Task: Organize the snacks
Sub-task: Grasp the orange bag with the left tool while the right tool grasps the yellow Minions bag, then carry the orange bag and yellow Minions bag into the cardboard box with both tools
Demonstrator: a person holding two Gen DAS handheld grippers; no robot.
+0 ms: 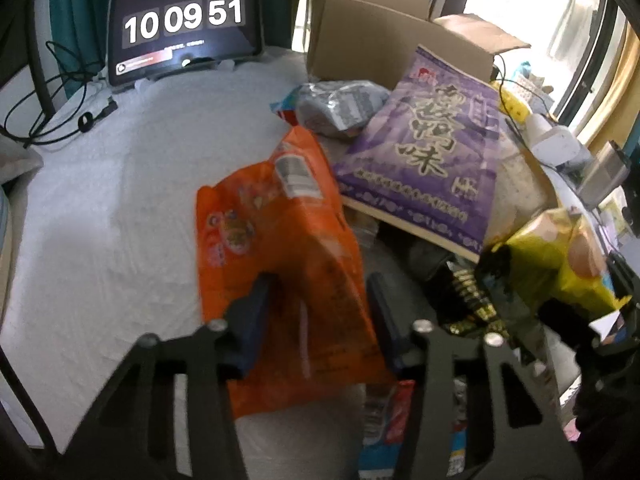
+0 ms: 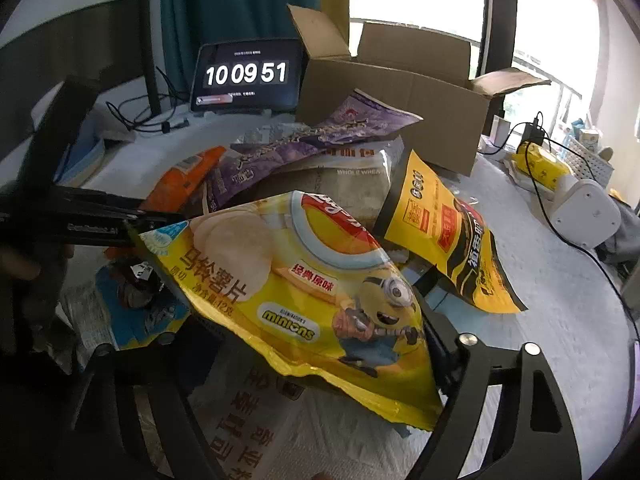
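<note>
Surface (image 1: 100, 200): white textured cloth is covering it, bare on the left side, crowded with snack packets on the right.

Room: teal curtain (image 2: 224, 8) is hanging behind; bright windows are glaring at the far right. A tablet clock (image 1: 184, 26) is standing at the back edge with black cables trailing beside it. An open cardboard box (image 2: 396, 108) is sitting just right of the clock, flaps up. A white device (image 2: 584, 208) is lying at the right edge.

Snacks: a purple bag (image 1: 424, 148) is leaning in front of the box; a grey packet (image 1: 340, 108) is lying behind it; a yellow-and-black bag (image 2: 452, 232) is lying near the box; a blue packet (image 2: 132, 320) is lying flat under my left side.

My left jaws (image 1: 318, 320) are pointing steeply down and are straddling the near end of the orange bag (image 1: 272, 240), both blue pads close to its sides; whether they are pressing it I cannot tell.

My right jaws (image 2: 312, 340) are tilting down and standing wide, the yellow chip bag (image 2: 304, 288) lying across between them, raised above the packets beneath; the grip itself is hidden under the bag.
</note>
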